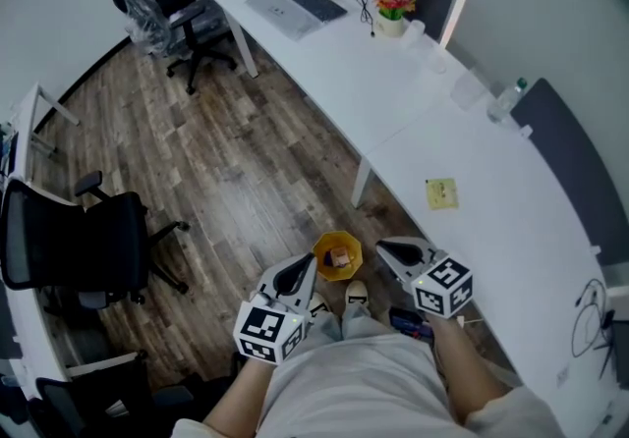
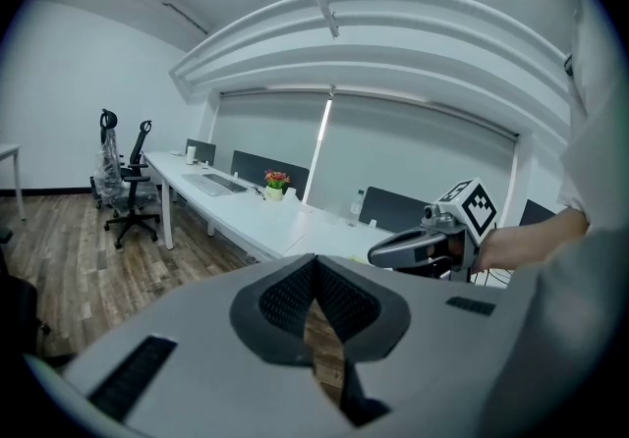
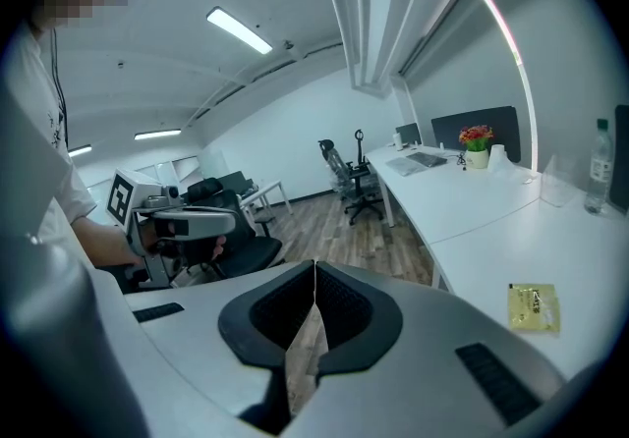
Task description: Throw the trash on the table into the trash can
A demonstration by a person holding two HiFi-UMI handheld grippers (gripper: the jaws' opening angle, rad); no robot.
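- The yellow packet [image 1: 441, 193] lies flat on the white table [image 1: 511, 230], alone on a bare stretch not far from the table's floor-side edge and well apart from both grippers
- It is a short rectangle; its slightly longer axis runs up and down in the head view with a small lean, at a slant to the table's near edge; its print is too small to read
- The yellow trash can [image 1: 337, 256] stands upright on the wooden floor [image 1: 226, 161], mouth open upward, near the table's edge, with a small brownish thing inside
- The left gripper [image 1: 307, 264] has its jaws pressed together with nothing between them; in the head view its tip sits just beside the can's left rim
- The right gripper [image 1: 385, 247] is likewise closed tight and empty; its tip sits just beside the can's right rim, so the can lies between the two tips
- Farther along the table stand a laptop [image 1: 295, 4], a pot of flowers [image 1: 393, 6] and a bottle [image 1: 506, 98]
- A black office chair [image 1: 69, 245] stands on the floor at the left
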